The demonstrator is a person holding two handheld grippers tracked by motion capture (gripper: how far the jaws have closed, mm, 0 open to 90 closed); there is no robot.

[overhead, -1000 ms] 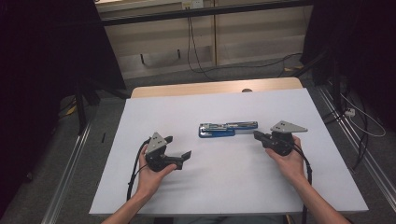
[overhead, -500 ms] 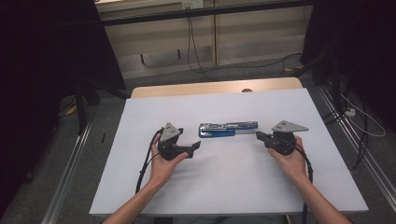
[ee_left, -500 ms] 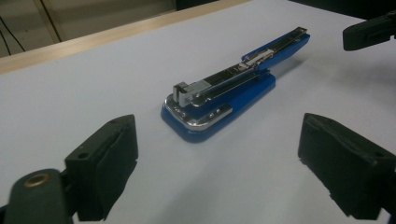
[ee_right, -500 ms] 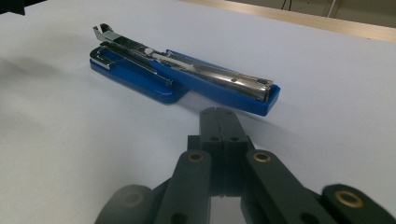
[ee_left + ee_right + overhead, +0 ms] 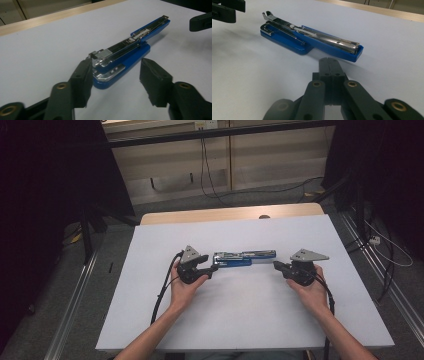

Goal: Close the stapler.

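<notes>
A blue stapler (image 5: 243, 258), folded open flat with its metal staple rail up, lies across the middle of the white table (image 5: 250, 320). My left gripper (image 5: 212, 267) is at its left end. In the left gripper view the stapler's (image 5: 122, 55) head sits between the jaws of the left gripper (image 5: 116, 64), which have just been closing. One pad is at the metal head and the other stands apart from it. My right gripper (image 5: 276, 265) rests just right of the stapler, shut and empty. In the right gripper view its tips (image 5: 329, 60) stop short of the stapler (image 5: 312, 41).
A wooden strip (image 5: 230, 214) runs along the table's far edge. Cables (image 5: 210, 180) lie on the floor behind it, and metal rails (image 5: 75, 290) flank the table. Each gripper trails a black cable (image 5: 162, 290) towards the near edge.
My left gripper has moved right across the table up to the stapler's left end, and its jaws have narrowed. The right gripper and the stapler have stayed put.
</notes>
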